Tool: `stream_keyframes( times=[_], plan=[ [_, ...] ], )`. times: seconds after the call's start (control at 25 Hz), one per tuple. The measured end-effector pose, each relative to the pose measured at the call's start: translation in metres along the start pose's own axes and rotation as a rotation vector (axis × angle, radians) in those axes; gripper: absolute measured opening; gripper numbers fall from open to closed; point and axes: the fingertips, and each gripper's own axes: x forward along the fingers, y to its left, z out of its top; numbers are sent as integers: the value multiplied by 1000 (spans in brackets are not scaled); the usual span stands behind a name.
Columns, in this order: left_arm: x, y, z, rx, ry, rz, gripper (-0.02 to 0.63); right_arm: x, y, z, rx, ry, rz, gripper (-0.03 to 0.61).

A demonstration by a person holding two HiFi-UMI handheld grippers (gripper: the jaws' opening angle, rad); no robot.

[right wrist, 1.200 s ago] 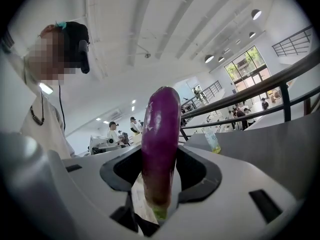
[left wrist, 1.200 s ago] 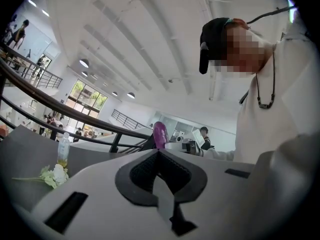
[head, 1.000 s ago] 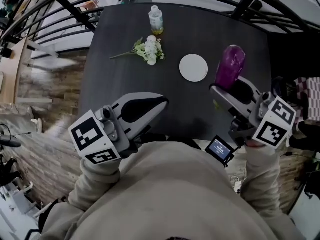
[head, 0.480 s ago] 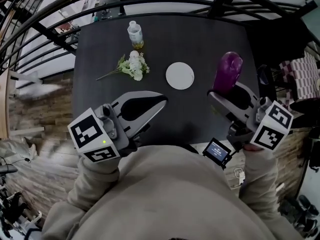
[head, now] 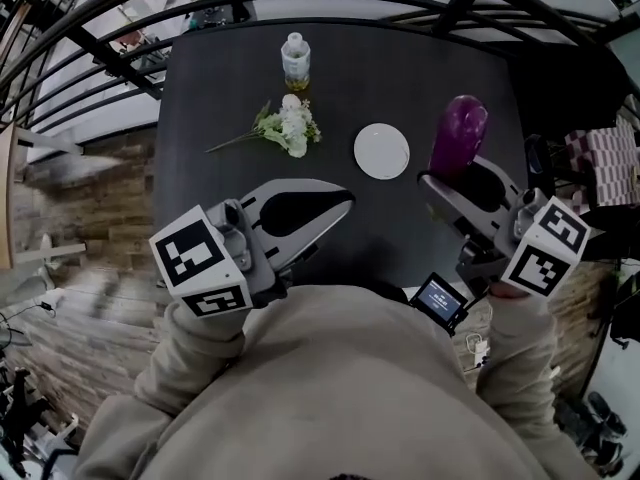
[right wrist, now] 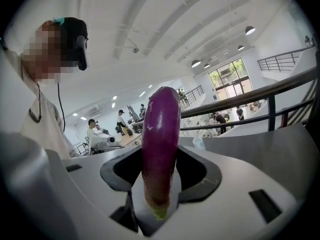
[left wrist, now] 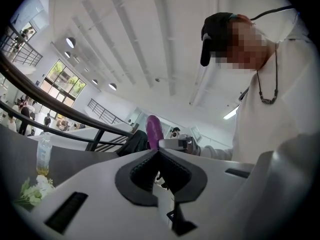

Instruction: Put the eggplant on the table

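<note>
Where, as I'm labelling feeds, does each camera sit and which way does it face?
Head view: on the head, steeply down at the table; chest, left gripper, right gripper show.
Left gripper view: on the left gripper, along its shut jaws; torso shows.
Right gripper view: on the right gripper, along jaws clamping the eggplant; shoulder shows.
All share the eggplant.

The eggplant (right wrist: pixel 160 149) has a smooth, glossy purple skin that is duller and paler at its stem end. The left gripper (head: pixel 343 201) and right gripper (head: pixel 447 176) are matt grey plastic (their inner pads look darker and ribbed). The table (head: pixel 400 78) top is dark and matt. At its eleven o'clock the bottle (head: pixel 295 58) is clear plastic. The plate (head: pixel 381 151) is smooth white. The sleeve (head: pixel 200 348) is soft cloth.
</note>
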Motion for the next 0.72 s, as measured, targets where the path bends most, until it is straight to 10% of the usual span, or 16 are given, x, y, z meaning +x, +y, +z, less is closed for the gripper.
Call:
stream_keyframes(
  times=[0.72],
  plan=[
    [3,28,-4,-32,-37,145,5,33,-41,0,7,80,88,212]
  ],
)
